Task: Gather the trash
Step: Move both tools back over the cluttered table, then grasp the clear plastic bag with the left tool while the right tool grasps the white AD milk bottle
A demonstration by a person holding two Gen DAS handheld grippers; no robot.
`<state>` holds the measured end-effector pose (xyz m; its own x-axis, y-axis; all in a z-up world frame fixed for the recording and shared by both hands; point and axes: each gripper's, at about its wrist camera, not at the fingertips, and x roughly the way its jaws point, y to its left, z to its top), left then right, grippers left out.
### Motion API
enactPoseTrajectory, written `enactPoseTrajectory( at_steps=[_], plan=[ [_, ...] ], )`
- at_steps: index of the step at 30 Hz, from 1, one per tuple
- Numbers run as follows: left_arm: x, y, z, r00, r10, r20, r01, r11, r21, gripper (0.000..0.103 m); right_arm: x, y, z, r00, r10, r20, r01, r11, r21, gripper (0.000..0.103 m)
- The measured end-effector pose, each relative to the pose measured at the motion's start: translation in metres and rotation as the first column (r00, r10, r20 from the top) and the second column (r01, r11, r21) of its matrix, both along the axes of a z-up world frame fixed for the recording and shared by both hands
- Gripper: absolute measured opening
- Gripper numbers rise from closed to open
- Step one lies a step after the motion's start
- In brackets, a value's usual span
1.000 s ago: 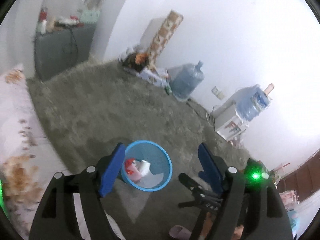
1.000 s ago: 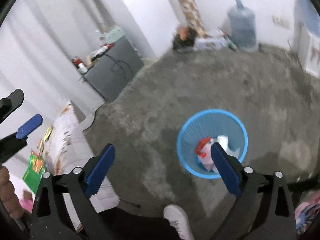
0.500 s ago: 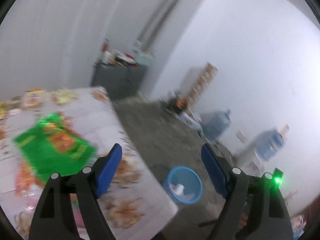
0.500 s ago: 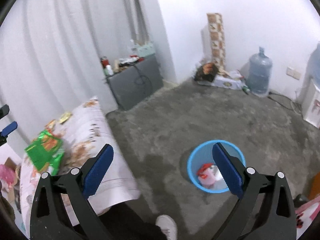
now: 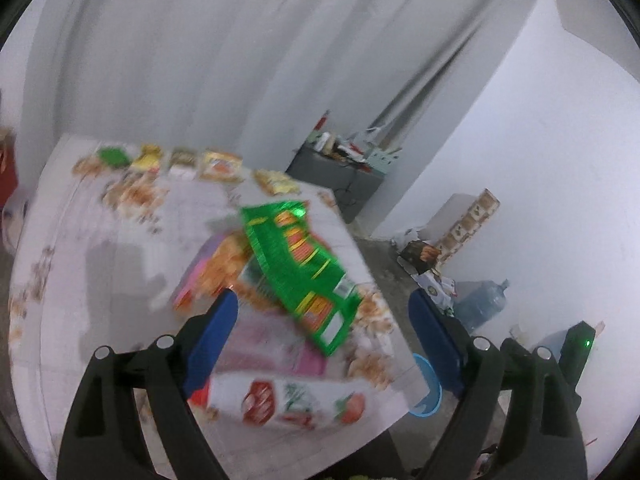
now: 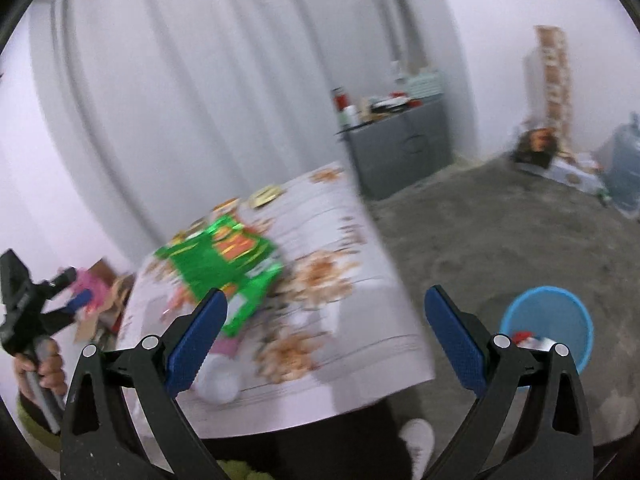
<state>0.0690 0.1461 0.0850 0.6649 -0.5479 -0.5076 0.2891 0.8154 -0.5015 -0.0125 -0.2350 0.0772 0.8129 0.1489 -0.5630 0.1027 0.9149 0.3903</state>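
Wrapper, shiny green, lies flat on table.

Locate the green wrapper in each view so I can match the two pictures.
Left wrist: green wrapper at centre, on the table, just beyond the open fingers.
Right wrist: green wrapper left of centre, above the left fingertip.
Shared landmark: blue bin on the floor, right of the table in both.

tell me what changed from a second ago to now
Both grippers swung up and away from the blue trash basket toward the table; the left gripper now faces the green snack bag. The right gripper stayed open and empty, as did the left; trash remains in the basket.
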Motion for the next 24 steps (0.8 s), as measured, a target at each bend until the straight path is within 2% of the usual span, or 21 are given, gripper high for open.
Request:
enactPoseTrajectory(
  at_steps=[5, 7, 8, 12, 15, 19, 21, 24],
  plan=[
    [-0.011, 0.025, -0.026, 0.997, 0.05, -0.059, -0.051, 0.999, -0.017, 0.085, 0.025, 0.043, 0.002, 0.981, 0.193, -0.026, -0.193, 0.981, 0.028, 0.095],
    [-0.012, 0.032, -0.033, 0.994, 0.07, -0.079, -0.072, 0.997, -0.026, 0.085, 0.039, 0.064, 0.007, 0.954, 0.299, -0.033, -0.298, 0.954, 0.019, 0.095],
    [-0.013, 0.037, -0.036, 0.993, 0.082, -0.085, -0.084, 0.996, -0.031, 0.085, 0.048, 0.079, 0.01, 0.926, 0.375, -0.04, -0.375, 0.927, -0.005, 0.095],
    [-0.013, 0.045, -0.044, 0.988, 0.128, -0.083, -0.129, 0.992, -0.006, 0.085, 0.067, 0.129, 0.015, 0.846, 0.526, -0.082, -0.532, 0.84, -0.104, 0.094],
    [-0.009, 0.05, -0.055, 0.984, 0.15, -0.1, -0.151, 0.988, -0.003, 0.085, 0.075, 0.16, 0.007, 0.798, 0.591, -0.117, -0.602, 0.788, -0.13, 0.091],
    [0.006, 0.053, -0.074, 0.983, 0.127, -0.134, -0.128, 0.992, 0.0, 0.085, 0.085, 0.185, -0.013, 0.748, 0.643, -0.163, -0.659, 0.748, -0.077, 0.084],
    [0.017, 0.052, -0.085, 0.98, 0.106, -0.166, -0.107, 0.994, 0.004, 0.076, 0.089, 0.192, -0.023, 0.734, 0.652, -0.19, -0.673, 0.737, -0.068, 0.083],
    [0.036, 0.053, -0.104, 0.972, 0.051, -0.227, -0.06, 0.998, -0.036, 0.068, 0.096, 0.206, -0.033, 0.709, 0.668, -0.226, -0.696, 0.715, -0.068, 0.081]
  ],
)
